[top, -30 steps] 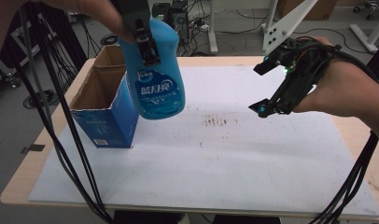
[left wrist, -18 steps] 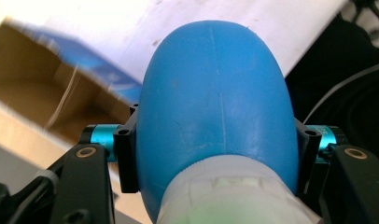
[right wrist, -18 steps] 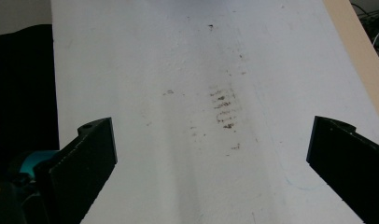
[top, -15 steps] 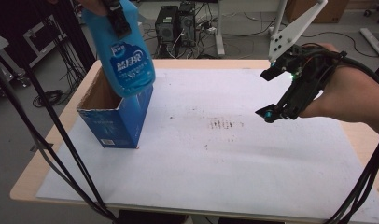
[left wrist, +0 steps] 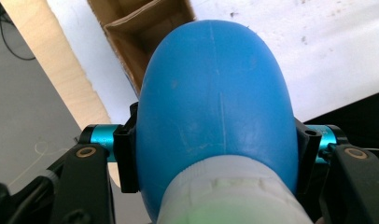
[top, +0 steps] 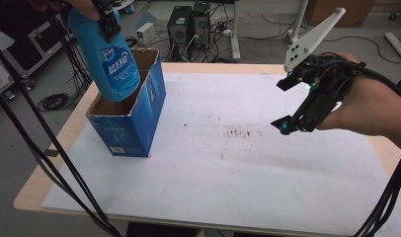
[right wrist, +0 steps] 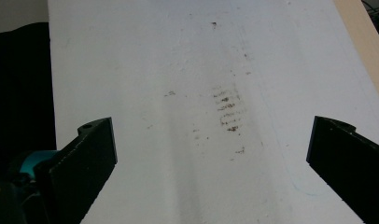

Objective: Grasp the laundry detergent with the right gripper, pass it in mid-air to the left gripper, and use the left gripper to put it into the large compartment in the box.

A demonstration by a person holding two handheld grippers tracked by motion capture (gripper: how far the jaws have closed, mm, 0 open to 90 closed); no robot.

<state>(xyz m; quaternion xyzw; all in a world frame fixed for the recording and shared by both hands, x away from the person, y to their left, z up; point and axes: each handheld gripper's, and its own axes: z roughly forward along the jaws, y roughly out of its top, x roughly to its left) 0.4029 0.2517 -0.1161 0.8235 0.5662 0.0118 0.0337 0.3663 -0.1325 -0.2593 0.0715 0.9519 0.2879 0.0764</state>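
Note:
A blue plastic bottle with a white-lettered label hangs tilted over the open top of a blue cardboard box at the table's left. Its lower end dips into the box mouth. My left gripper is shut on the bottle near its neck. In the left gripper view the blue bottle bulges between the black jaws, with its white cap at the bottom and the brown box inside beyond. My right gripper hovers open above the white sheet at the right. Nothing lies between its pads.
A white sheet covers most of the wooden table, with a brown smudge near the middle. Black cables hang across the left side. Computer cases and cords stand on the floor behind the table.
The left gripper has carried the bottle left and down, from beside the box to over its opening, the bottom now entering it. The right gripper has stayed open and drifted slightly.

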